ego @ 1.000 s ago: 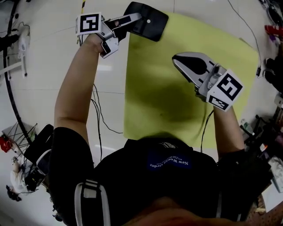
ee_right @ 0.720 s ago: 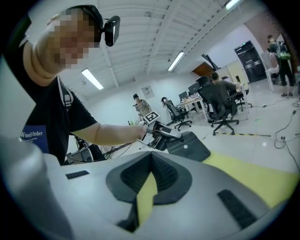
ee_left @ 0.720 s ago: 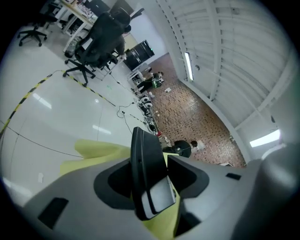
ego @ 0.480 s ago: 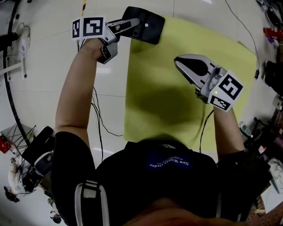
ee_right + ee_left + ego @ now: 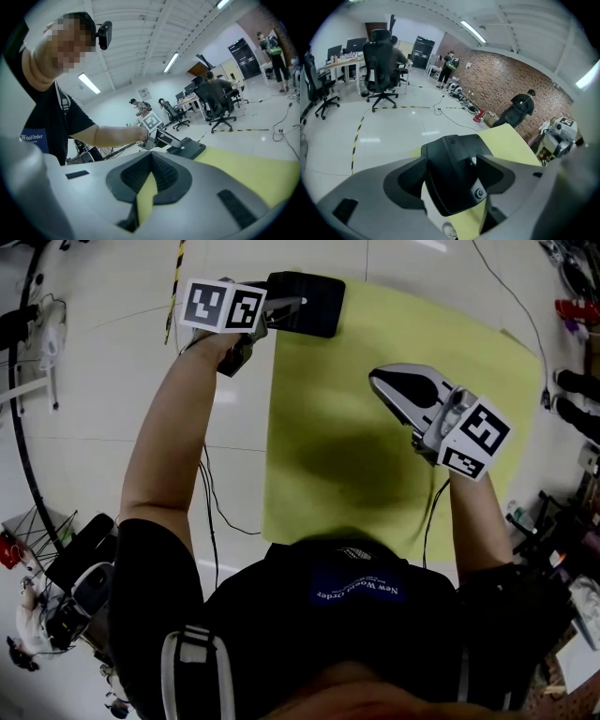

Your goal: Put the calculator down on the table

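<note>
The black calculator [image 5: 309,304] lies at the far left corner of the yellow-green table [image 5: 375,493], partly over its edge. My left gripper [image 5: 281,307] reaches in from the left, and its jaws have just been opening. In the left gripper view the calculator [image 5: 454,178] sits between the spread jaws of the left gripper [image 5: 454,164], and I see no pad pressing on it. My right gripper [image 5: 377,378] hovers over the table's right half, shut and empty. The right gripper view shows its closed tips [image 5: 151,154], with the calculator [image 5: 187,149] beyond them.
The table [image 5: 511,140] stands on a pale glossy floor with cables [image 5: 211,493] running along its left side. Office chairs [image 5: 382,65] and desks stand further off, with people by the brick wall. Gear lies on the floor at the lower left [image 5: 56,596].
The left gripper has rolled over and dipped, bringing the calculator from a tilt to flat on the table corner, and its jaws have widened. The right gripper has stayed put.
</note>
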Tool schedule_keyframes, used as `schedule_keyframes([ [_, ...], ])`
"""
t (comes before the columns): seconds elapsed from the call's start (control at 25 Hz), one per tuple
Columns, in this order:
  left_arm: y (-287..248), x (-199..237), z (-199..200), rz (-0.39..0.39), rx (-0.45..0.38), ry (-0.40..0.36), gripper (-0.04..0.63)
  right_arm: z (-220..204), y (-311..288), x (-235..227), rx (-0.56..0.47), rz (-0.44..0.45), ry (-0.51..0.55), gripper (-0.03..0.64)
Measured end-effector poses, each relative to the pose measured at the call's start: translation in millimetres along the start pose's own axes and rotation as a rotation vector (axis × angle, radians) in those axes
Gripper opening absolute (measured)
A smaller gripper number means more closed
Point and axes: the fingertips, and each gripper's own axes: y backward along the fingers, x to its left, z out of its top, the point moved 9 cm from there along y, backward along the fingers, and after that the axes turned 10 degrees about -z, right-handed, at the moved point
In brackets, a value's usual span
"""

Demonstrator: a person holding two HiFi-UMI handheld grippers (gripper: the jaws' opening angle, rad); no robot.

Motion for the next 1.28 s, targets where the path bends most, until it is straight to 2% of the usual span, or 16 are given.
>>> schedule_keyframes([
  [0.08,-3,-8,0,0.014,-0.005,-0.015,0.318,0,9,2,-0.001,-0.005,0.008,-0.012],
  [0.16,-4,-20,1,-0.006,-0.027,-0.017,0.318,2,23,3,-0.007,-0.014,0.015,-0.012],
  [0.28,0,-31,7,-0.063,-0.104,0.017,0.318,5,38,0,-0.017,-0.026,0.021,-0.012],
  [0.36,5,-34,7,-0.066,-0.153,0.027,0.318,5,45,-2,-0.022,-0.031,0.024,-0.012],
  [0.52,47,-59,-20,-0.059,-0.277,-0.018,0.318,8,50,11,-0.037,-0.045,0.025,-0.012],
  [0.6,78,-89,-43,-0.134,-0.359,-0.046,0.318,14,54,22,-0.054,-0.054,0.034,-0.012],
  [0.72,111,-140,-82,-0.286,-0.469,-0.063,0.318,21,67,36,-0.075,-0.079,0.044,-0.012],
  [0.84,127,-177,-108,-0.375,-0.506,-0.095,0.316,31,81,54,-0.086,-0.124,0.062,-0.012],
  [0.92,137,-196,-112,-0.413,-0.51,-0.146,0.31,41,92,71,-0.097,-0.168,0.088,-0.012],
  [0.96,143,-204,-111,-0.421,-0.517,-0.178,0.248,45,99,81,-0.104,-0.192,0.098,-0.012],
  [1.04,161,-223,-104,-0.419,-0.546,-0.239,0.075,55,115,103,-0.127,-0.236,0.1,-0.012],
  [1.08,172,-235,-99,-0.424,-0.564,-0.264,0.028,59,126,116,-0.145,-0.255,0.092,-0.012],
  [1.12,184,-248,-95,-0.439,-0.582,-0.289,0.006,64,138,129,-0.166,-0.272,0.081,-0.012],
  [1.28,223,-319,-88,-0.505,-0.626,-0.42,0.008,70,205,177,-0.239,-0.349,0.084,-0.012],
])
